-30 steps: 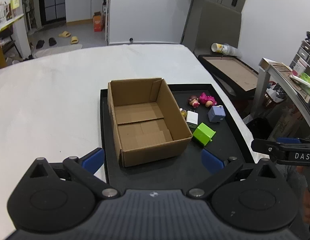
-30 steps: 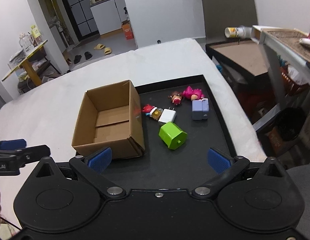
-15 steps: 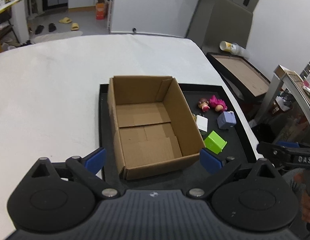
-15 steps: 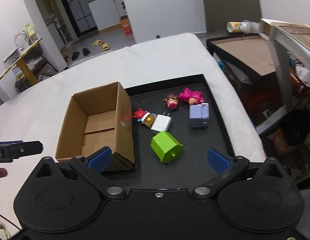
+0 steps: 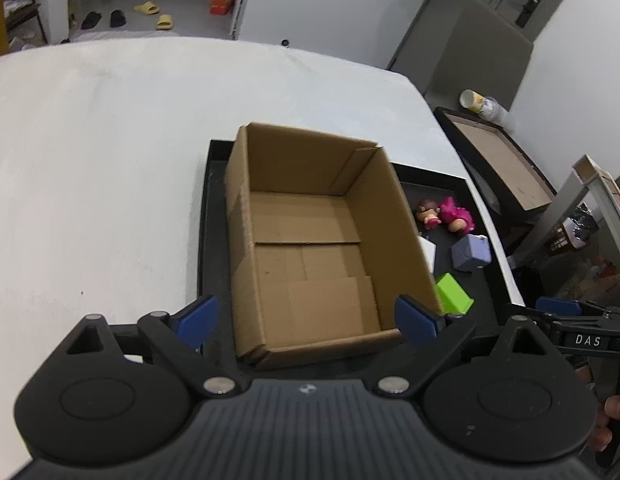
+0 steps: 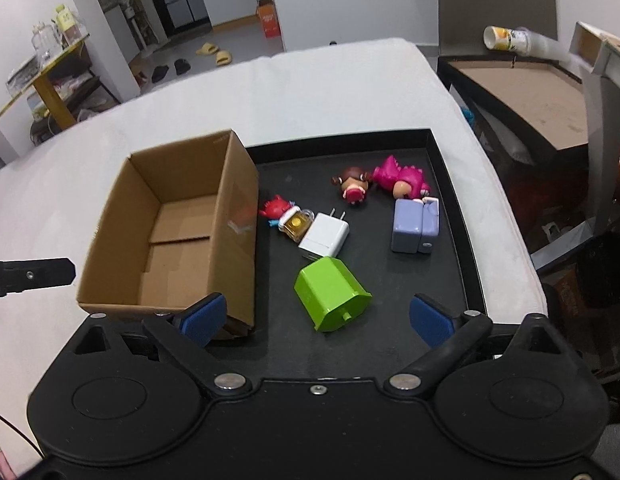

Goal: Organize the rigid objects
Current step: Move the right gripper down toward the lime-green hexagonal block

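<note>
Both grippers spread apart – left gripper (image 5: pixel 306 318) over cardboard box (image 5: pixel 310 240), right gripper (image 6: pixel 315 318) above green block (image 6: pixel 329 294)

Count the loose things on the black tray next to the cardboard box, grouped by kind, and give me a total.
Toy figures: 3, red one, brown-haired doll, pink one
Chargers: 1, white
Green blocks: 1
Lilac blocks: 1
Amber pieces: 1
Total: 7
</note>
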A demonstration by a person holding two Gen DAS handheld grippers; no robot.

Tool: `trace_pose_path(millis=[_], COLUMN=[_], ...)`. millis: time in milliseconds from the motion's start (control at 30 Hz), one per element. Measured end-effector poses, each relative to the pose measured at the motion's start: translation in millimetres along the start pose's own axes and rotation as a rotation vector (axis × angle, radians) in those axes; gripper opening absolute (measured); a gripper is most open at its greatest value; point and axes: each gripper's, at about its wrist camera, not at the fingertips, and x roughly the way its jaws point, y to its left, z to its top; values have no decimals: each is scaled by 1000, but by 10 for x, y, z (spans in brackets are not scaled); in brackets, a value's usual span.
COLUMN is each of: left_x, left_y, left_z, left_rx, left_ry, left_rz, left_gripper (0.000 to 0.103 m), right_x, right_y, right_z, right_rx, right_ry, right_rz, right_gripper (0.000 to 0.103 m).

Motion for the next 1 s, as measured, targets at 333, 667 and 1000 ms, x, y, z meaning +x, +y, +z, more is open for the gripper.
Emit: trace_pose_path(millis=[333,667,1000], left_x=[236,321,372], left_y=[231,340,384], left_z=[-47,-32,-15], left_rx=[-100,-130,-125], left_ry=[50,66,92], left_rz=[-27,-27,-33], left_gripper=[54,37,20], right_x=[336,670,1026], right_y=[52,150,267], right_z=[40,110,86], right_rx=[-78,-200,-367], right_ry=[71,137,194], right_rz=[19,-39,-122], right_gripper=[92,84,67])
